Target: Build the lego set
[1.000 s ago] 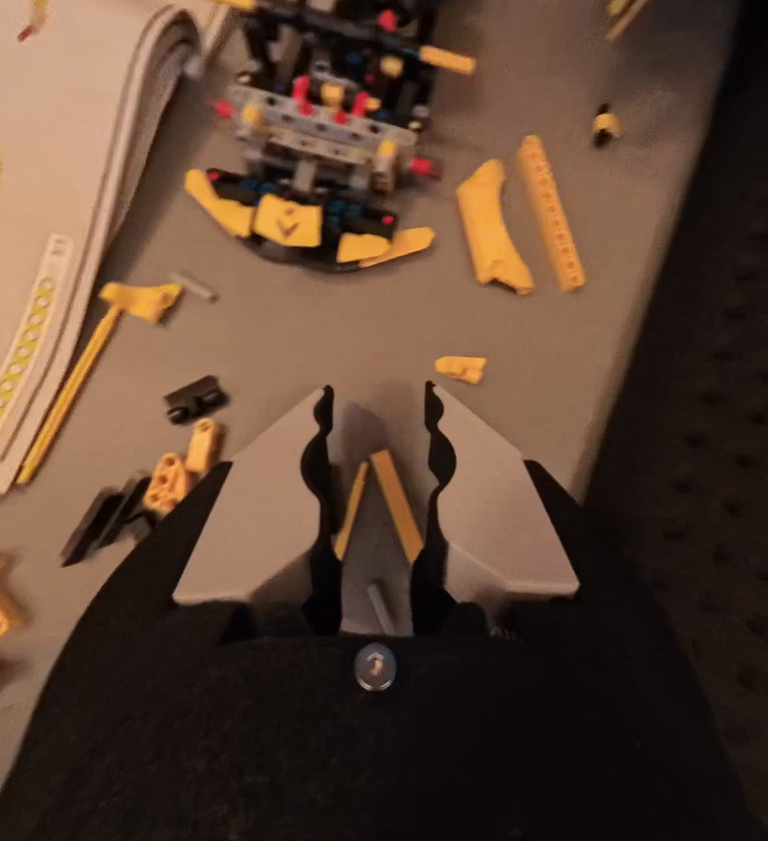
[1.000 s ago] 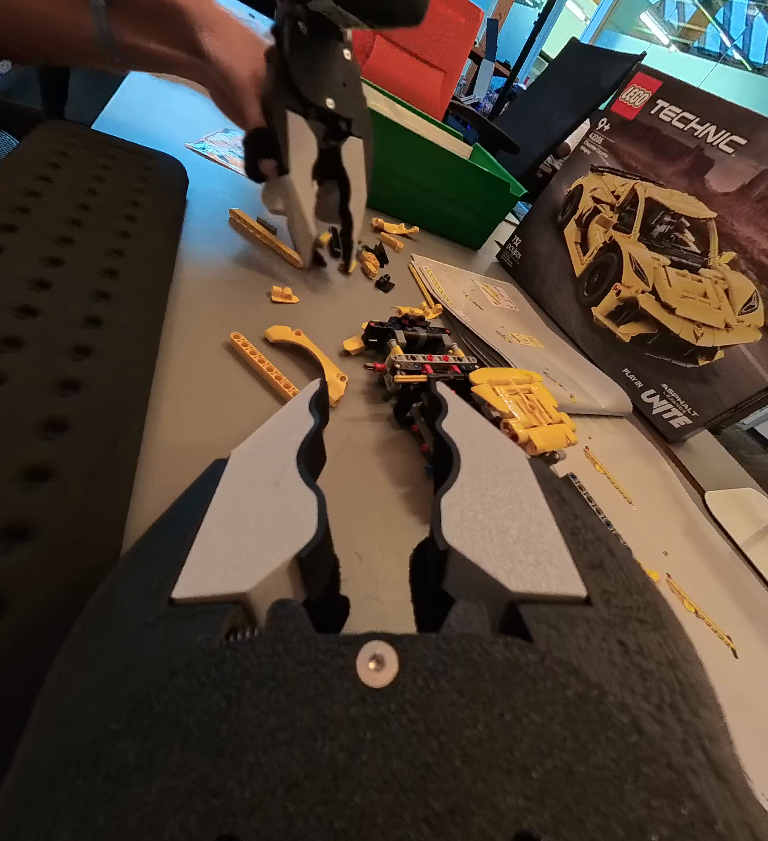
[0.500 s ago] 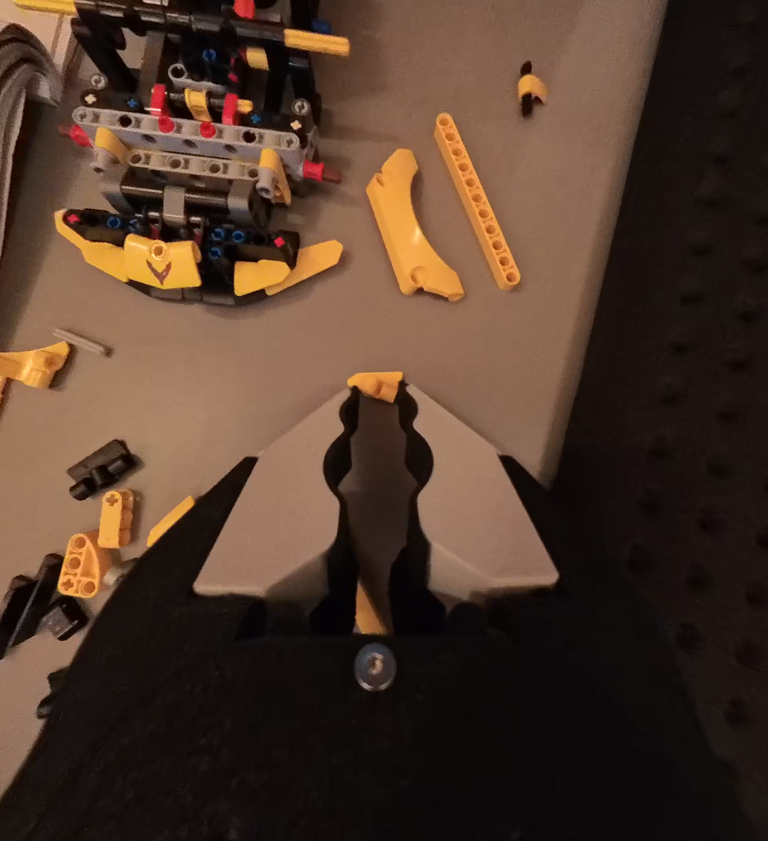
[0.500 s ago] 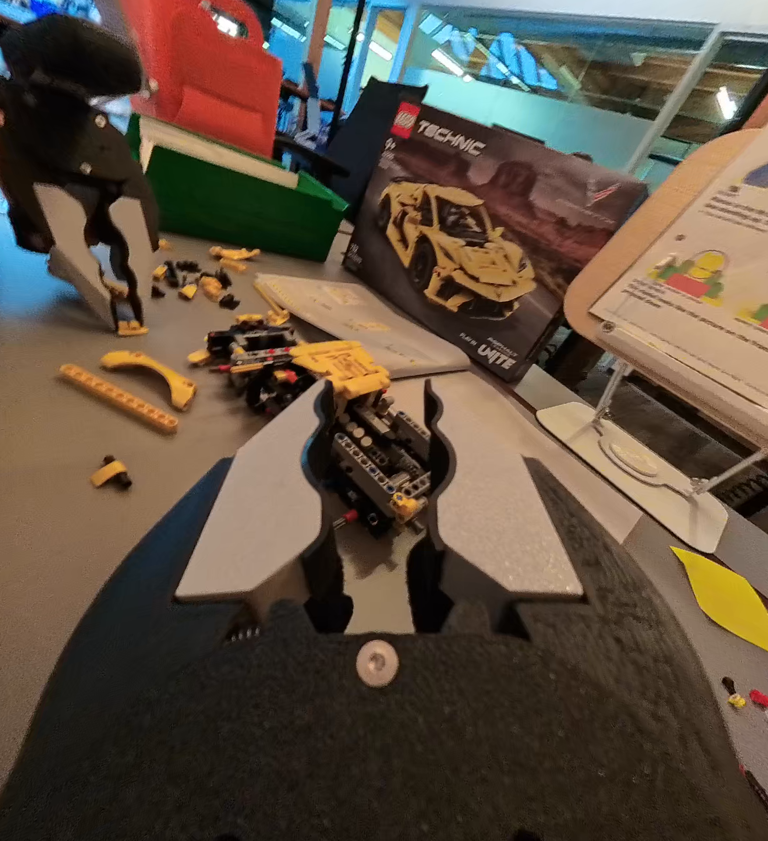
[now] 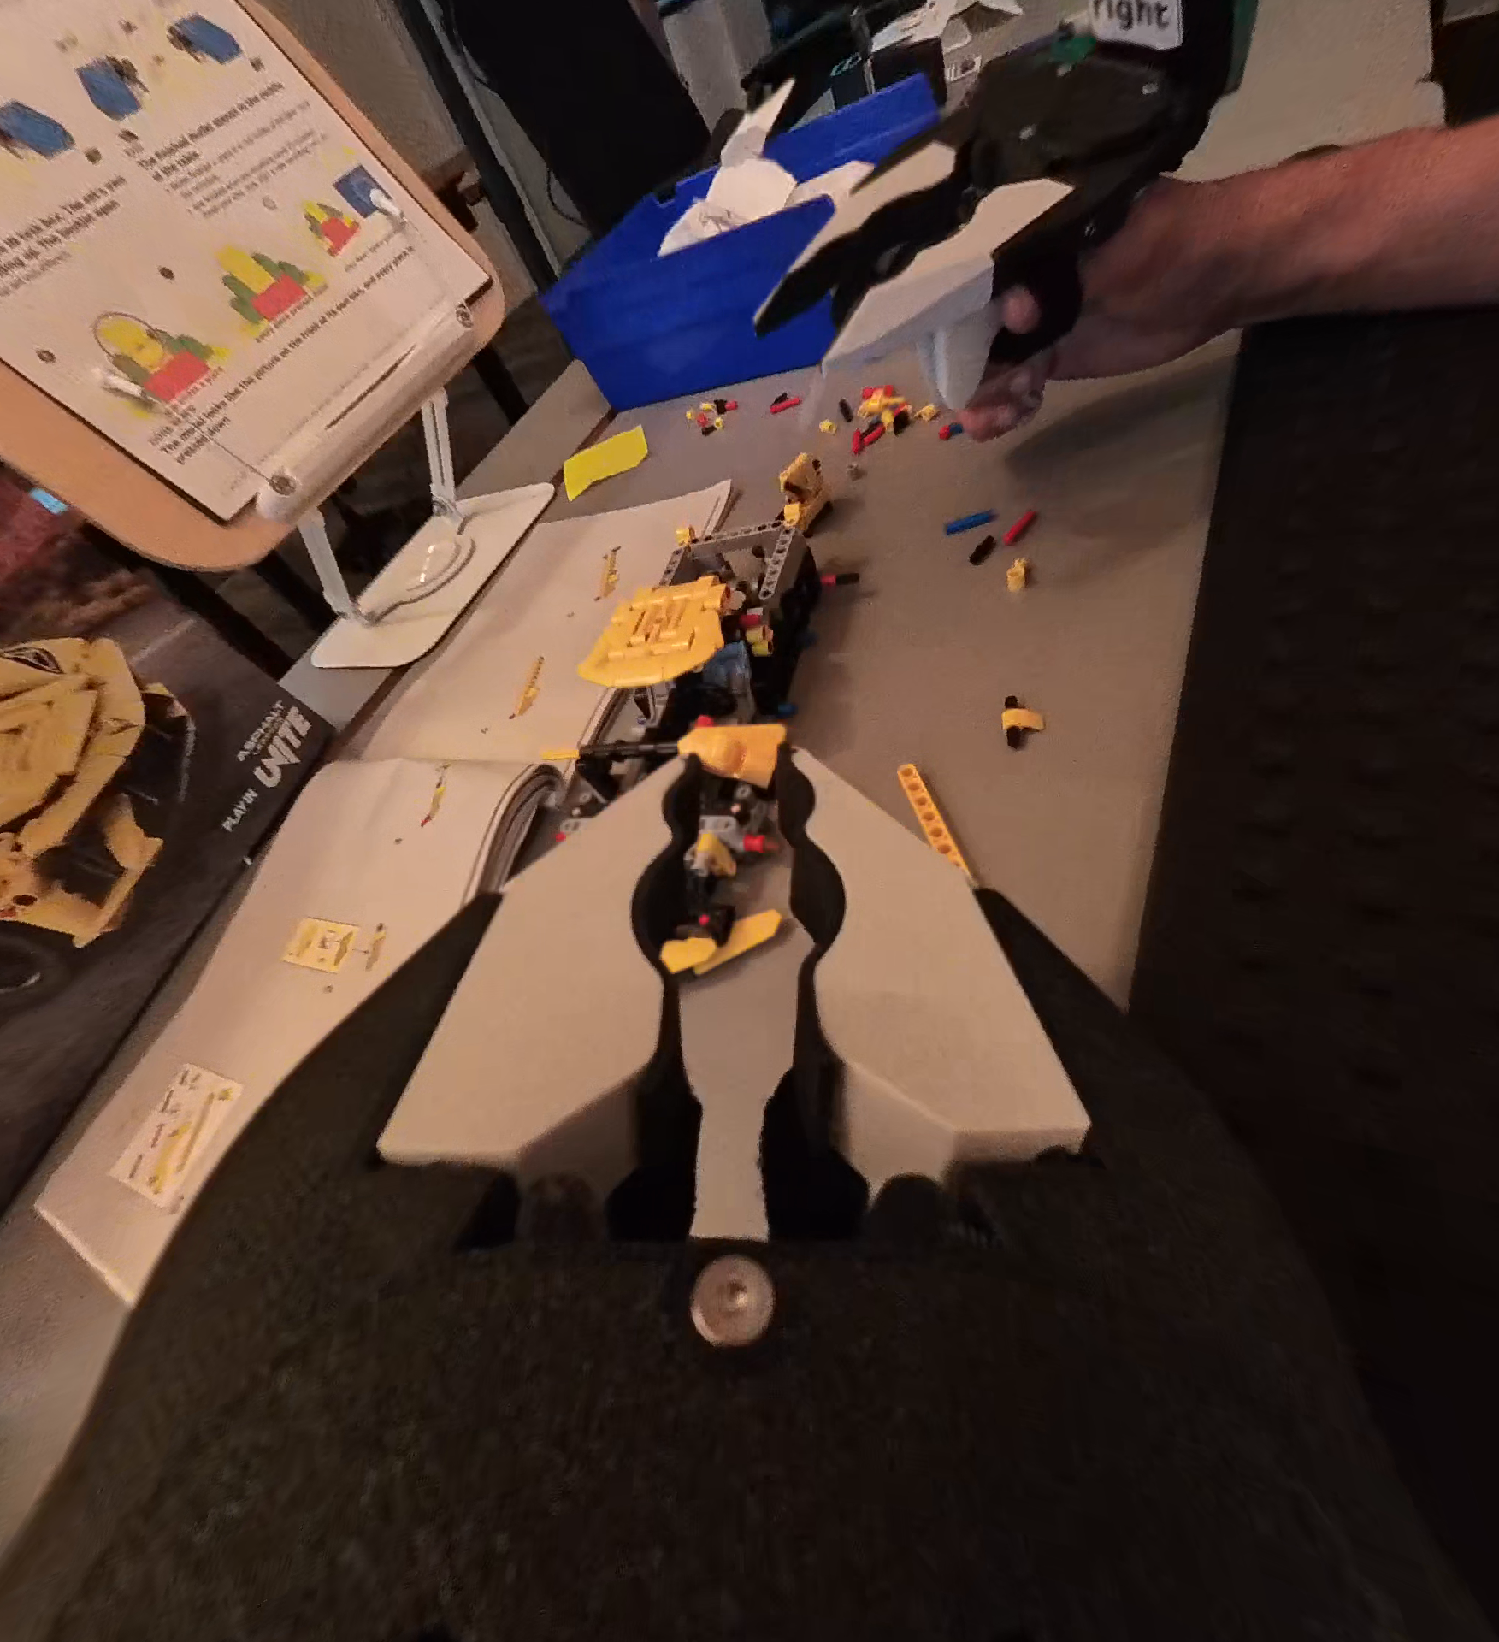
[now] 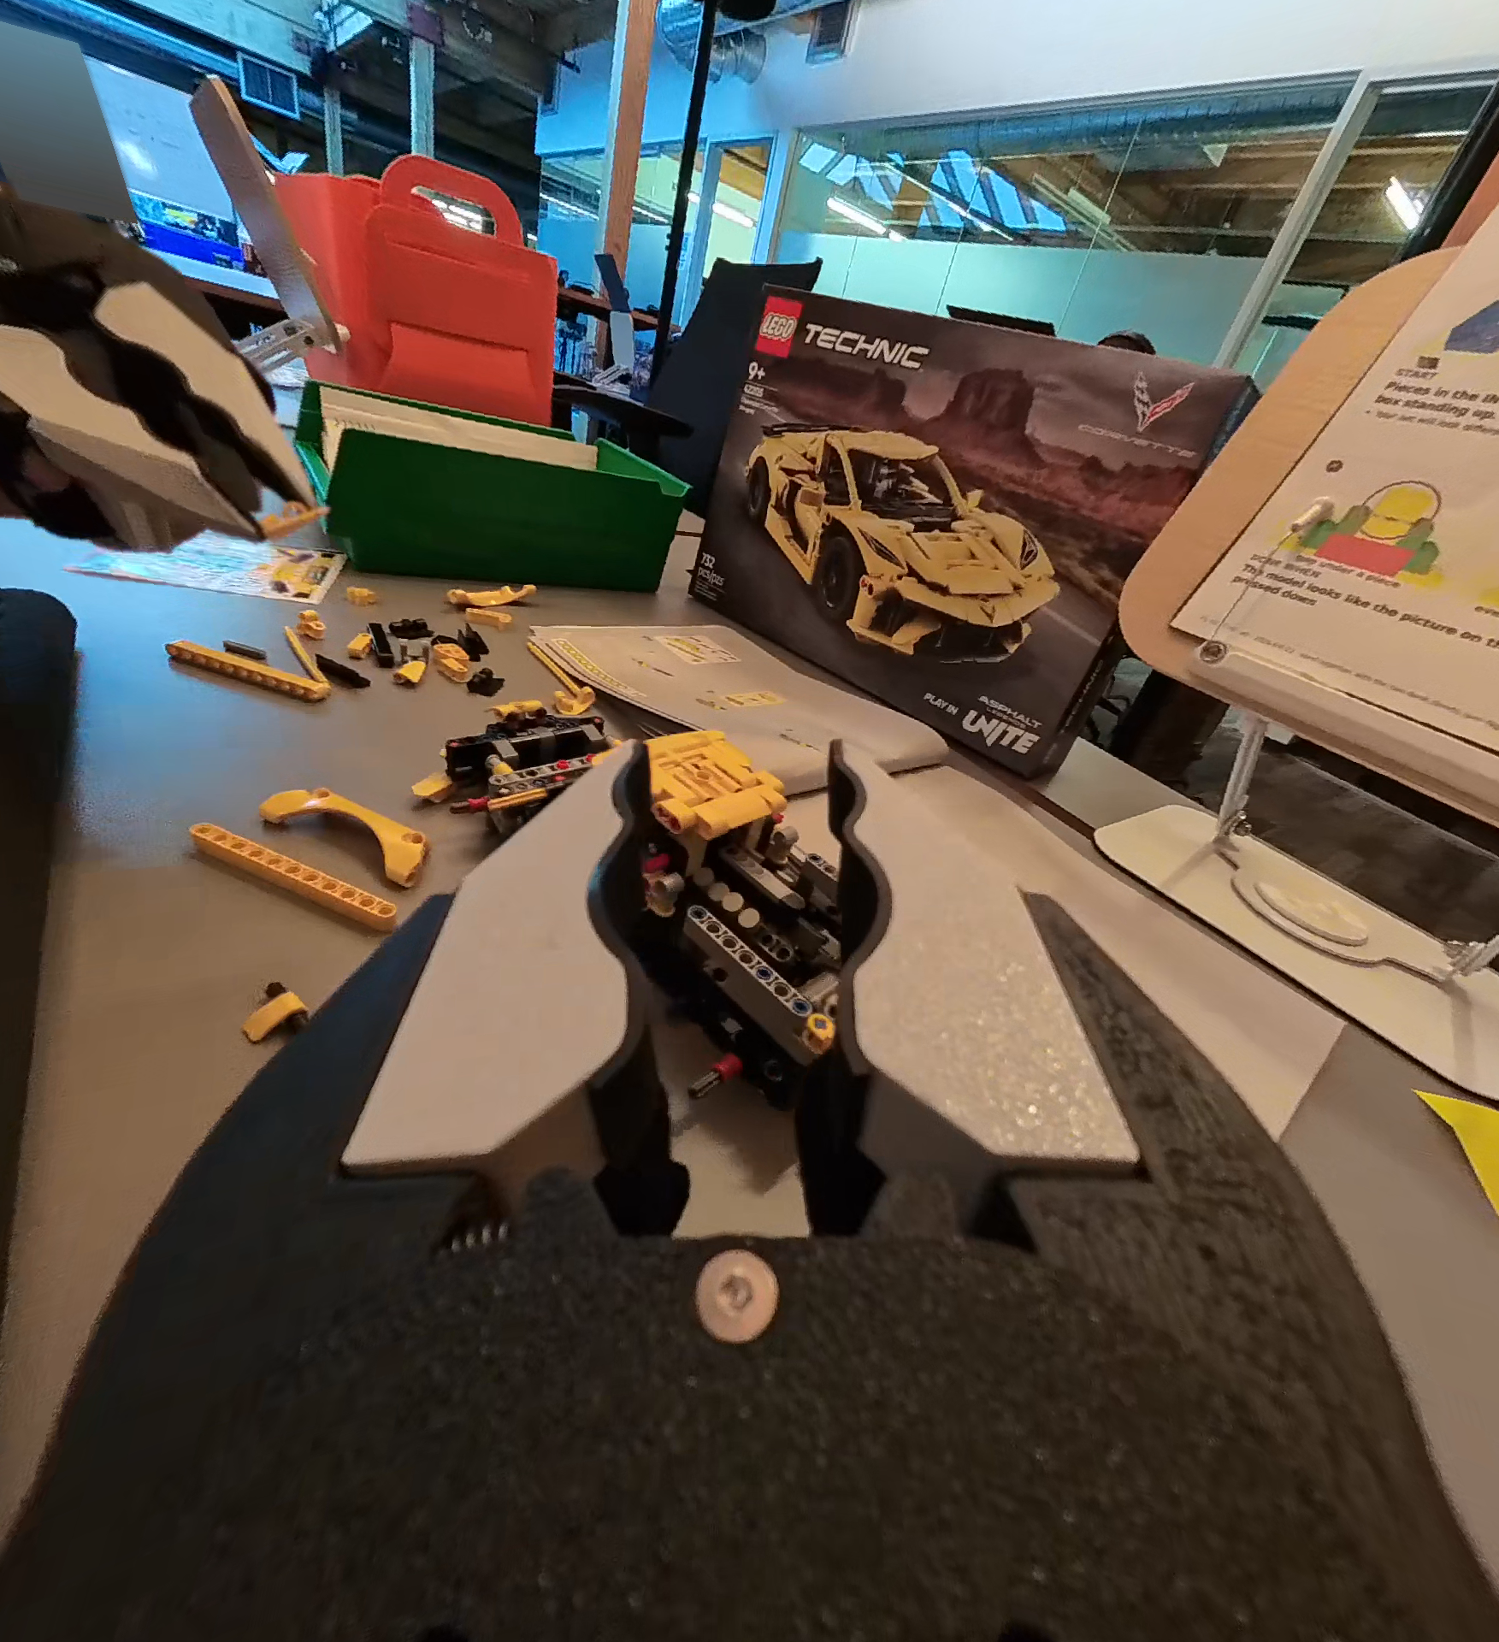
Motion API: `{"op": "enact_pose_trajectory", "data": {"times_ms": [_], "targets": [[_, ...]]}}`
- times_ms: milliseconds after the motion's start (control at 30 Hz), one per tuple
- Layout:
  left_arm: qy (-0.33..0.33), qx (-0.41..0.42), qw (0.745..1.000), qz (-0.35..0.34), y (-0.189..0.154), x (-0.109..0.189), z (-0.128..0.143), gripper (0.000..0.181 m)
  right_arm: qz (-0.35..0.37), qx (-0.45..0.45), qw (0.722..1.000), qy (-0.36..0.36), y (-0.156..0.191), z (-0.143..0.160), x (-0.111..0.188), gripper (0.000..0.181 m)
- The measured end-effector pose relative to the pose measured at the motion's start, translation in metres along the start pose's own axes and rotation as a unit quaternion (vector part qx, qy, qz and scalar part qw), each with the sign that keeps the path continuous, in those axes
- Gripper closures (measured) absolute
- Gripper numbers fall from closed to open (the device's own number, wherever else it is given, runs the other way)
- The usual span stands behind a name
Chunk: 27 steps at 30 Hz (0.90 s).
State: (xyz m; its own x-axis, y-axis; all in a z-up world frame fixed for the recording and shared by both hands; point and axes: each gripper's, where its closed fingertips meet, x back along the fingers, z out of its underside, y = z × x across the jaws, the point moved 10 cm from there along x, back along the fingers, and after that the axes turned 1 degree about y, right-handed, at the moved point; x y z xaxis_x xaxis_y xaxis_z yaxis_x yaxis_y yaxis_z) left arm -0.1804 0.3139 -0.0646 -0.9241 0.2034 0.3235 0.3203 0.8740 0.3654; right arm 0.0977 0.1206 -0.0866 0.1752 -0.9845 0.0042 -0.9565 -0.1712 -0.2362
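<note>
Done: a black-and-yellow partly built car chassis (image 6: 728, 888) is assembled on the grey worktop (image 6: 150, 977).
Left: loose yellow beams (image 6: 292, 875) are unattached.
Left claw (image 5: 732, 755): clamped on a small yellow curved piece (image 5: 741, 749).
Right claw (image 6: 732, 773): spread, empty.

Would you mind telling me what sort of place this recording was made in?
Probably an open-plan office or lab workspace: glass partition walls, exposed ceiling ducting, storage bins such as the green bin, and a posted instruction board.

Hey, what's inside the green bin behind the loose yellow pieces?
In the right wrist view, the green bin holds a stack of white, booklet-like sheets showing above its rim. Its front wall hides whatever lies lower down, so I cannot tell if anything else is inside.
</note>
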Motion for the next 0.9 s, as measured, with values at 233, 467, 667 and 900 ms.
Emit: {"op": "enact_pose_trajectory", "data": {"times_ms": [233, 467, 667, 900], "targets": [[0.147, -0.039, 0.974, -0.171, 0.035, -0.006, 0.001, 0.165, 0.004, -0.005, 1.000, 0.012, -0.001, 0.004, -0.002, 0.143], [0.139, 0.172, 0.926, -0.307, 0.077, -0.047, 0.033, 0.164, 0.003, -0.018, 0.999, 0.027, -0.003, 0.009, -0.014, 0.142], [0.143, 0.246, 0.908, -0.306, 0.094, -0.052, 0.058, 0.165, 0.027, -0.018, 0.999, 0.041, -0.019, 0.016, -0.017, 0.142], [0.130, 0.302, 0.901, -0.282, 0.103, -0.051, 0.071, 0.164, 0.065, -0.026, 0.996, 0.048, -0.038, 0.024, -0.015, 0.142]]}}
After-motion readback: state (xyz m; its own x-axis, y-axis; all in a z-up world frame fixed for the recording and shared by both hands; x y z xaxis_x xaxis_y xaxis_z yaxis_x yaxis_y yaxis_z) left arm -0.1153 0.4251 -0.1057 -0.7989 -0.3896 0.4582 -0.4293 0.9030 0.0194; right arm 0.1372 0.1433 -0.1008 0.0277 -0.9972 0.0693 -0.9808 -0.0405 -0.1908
